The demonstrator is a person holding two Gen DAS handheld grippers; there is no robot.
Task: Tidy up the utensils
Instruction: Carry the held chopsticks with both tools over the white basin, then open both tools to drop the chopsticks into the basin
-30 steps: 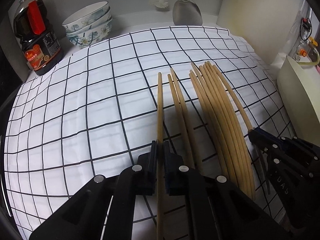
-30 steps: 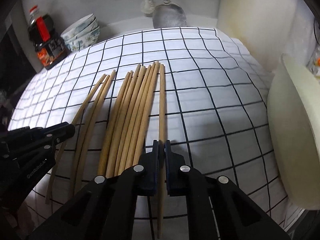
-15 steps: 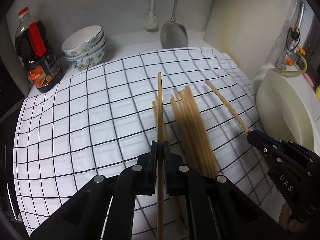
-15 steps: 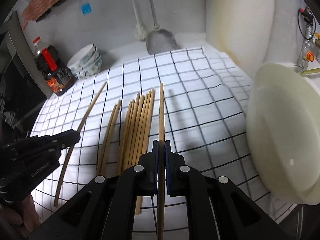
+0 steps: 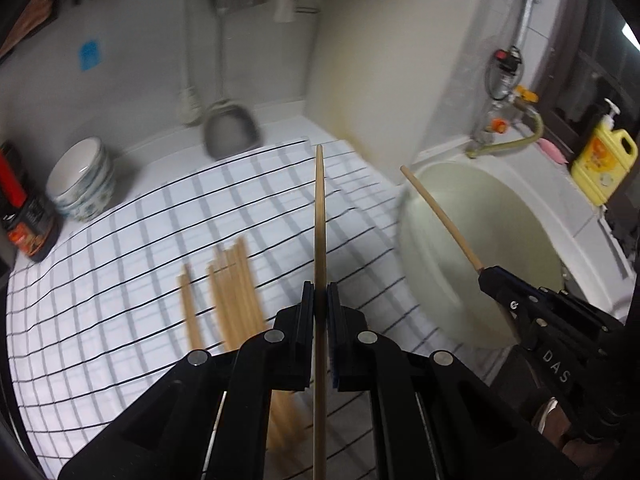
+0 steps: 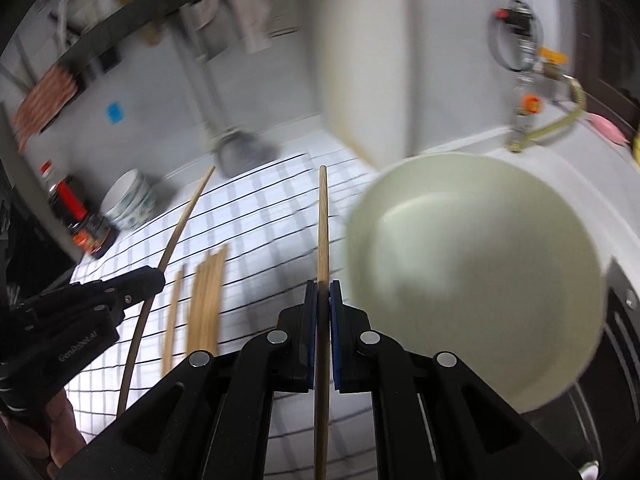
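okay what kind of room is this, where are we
Most likely a home kitchen counter: a stack of bowls and a dark sauce bottle stand by the wall, and a tap sits over a pale basin.

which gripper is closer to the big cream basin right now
Right. The right gripper, shut on a chopstick, sits beside the basin. The left gripper, holding its own chopstick, is farther off over the checked cloth.
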